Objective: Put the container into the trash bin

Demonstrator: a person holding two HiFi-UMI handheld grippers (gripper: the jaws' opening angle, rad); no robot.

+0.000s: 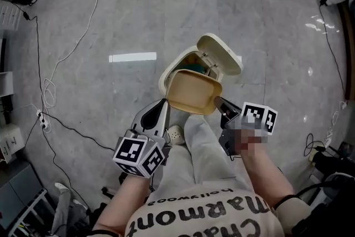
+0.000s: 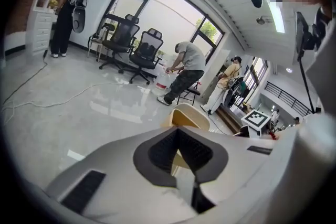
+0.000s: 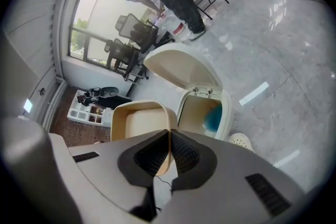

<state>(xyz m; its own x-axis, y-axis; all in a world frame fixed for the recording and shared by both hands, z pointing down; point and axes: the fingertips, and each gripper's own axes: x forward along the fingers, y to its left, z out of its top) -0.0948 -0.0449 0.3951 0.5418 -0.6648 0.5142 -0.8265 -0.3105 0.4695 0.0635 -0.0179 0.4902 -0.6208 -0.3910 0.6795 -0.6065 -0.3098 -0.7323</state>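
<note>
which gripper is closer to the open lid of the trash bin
Right. The right gripper, shut on the container, is just short of the raised lid. The left gripper is shut and empty at the container's opposite corner, by the trash bin's far rim.

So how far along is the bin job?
Done: the cream flip-lid trash bin is open. In hand: left gripper and right gripper pinch the beige square plastic container over its mouth. Left: lower and release.

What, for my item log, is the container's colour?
Tan-yellow; the container shows best in the head view.
</note>
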